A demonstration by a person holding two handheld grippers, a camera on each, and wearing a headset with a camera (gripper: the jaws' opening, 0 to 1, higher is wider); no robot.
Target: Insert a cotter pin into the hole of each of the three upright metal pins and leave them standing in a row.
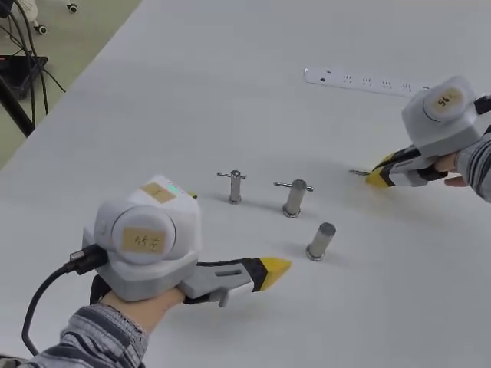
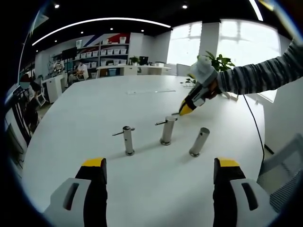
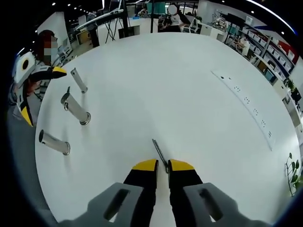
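Your right gripper [image 3: 162, 166], low at 3 o'clock of the metal pins [image 1: 294, 198], clamps a cotter pin [image 3: 158, 149]; your left gripper [image 2: 160, 163], 7 o'clock, jaws apart.

Tabletop [image 1: 230, 92]: was white, broad, with a rounded edge.
Windows [image 2: 236, 40]: were large and bright.
Ceiling [image 2: 118, 9]: was dark, dotted with spotlights [image 2: 184, 6].
Shelves [image 2: 111, 49]: stood far back, holding boxes.
Floor [image 1: 77, 38]: was pale green.

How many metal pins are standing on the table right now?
3: the left pin and middle pin, both holding cotter pins, and the bare right pin. None seem hidden.
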